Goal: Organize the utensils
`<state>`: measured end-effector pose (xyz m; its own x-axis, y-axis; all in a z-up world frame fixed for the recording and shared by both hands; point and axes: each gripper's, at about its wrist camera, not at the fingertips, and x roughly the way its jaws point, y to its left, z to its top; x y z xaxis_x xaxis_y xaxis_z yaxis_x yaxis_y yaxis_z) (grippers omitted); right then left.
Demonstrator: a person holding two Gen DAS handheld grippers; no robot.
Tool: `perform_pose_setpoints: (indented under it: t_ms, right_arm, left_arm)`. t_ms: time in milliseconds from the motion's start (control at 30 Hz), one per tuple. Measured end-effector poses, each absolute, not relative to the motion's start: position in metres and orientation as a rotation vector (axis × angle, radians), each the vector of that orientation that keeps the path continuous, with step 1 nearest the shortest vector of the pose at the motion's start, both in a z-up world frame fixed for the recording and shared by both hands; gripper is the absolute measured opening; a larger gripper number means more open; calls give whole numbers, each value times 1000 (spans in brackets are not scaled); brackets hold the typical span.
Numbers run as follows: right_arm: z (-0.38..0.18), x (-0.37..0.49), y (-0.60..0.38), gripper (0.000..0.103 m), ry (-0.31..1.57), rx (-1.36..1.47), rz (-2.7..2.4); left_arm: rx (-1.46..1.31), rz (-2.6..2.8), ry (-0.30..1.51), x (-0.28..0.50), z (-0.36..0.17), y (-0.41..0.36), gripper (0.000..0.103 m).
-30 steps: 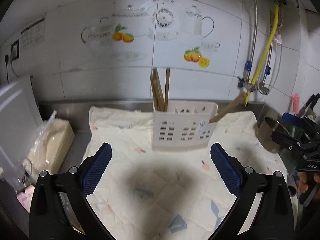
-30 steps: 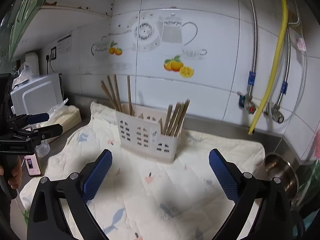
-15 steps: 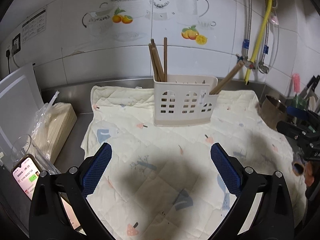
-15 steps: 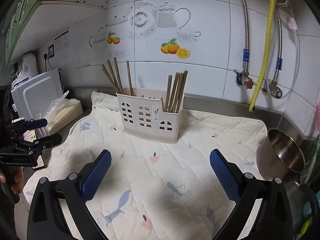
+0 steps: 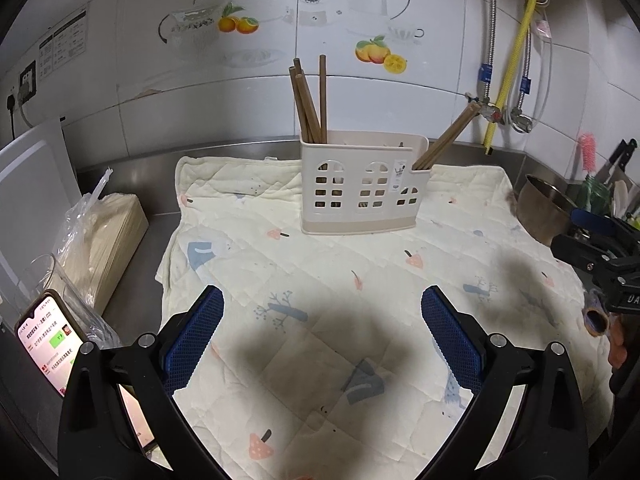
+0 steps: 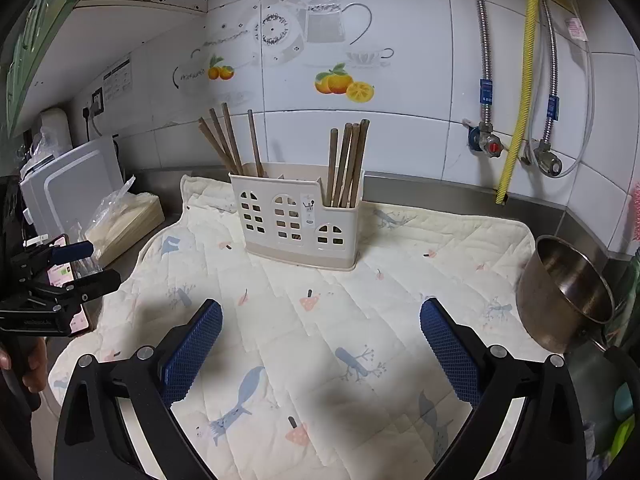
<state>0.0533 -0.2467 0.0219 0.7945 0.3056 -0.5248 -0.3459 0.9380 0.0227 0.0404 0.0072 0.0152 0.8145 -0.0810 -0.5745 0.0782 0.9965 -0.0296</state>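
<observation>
One cream plastic utensil caddy (image 6: pixel 301 218) is seen far on the quilted mat (image 6: pixel 320 320), holding eight brown wooden chopsticks (image 6: pixel 347 162) in two groups of four. Left gripper (image 5: pixel 322 330) and right gripper (image 6: pixel 321 330) are held apart, empty. A lit phone (image 5: pixel 48 344) is shown clearly only by the left view.

The right tool (image 5: pixel 600 256), at the edge of the left wrist view, bears white letters "DA", cut off by the frame. The phone screen (image 5: pixel 48 340), the wall notice (image 5: pixel 64 42) and the holder's sticker (image 5: pixel 398 174) carry print too small to read
</observation>
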Motion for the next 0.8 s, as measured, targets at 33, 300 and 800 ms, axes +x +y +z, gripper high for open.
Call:
perform_pose_setpoints:
  t_ms: [33,300,800]
  right_arm:
    - [22,53,-247,96,551,-76,352]
    - [21,51,-243,96,547,-86,357]
    - [16,51,-237,96,563,-90,371]
  left_arm:
    - [-4,-86,613,40,15,7,98]
    - [-22,-93,610,39,16,9,98]
    - [-70,-118,630,41,11,8,98]
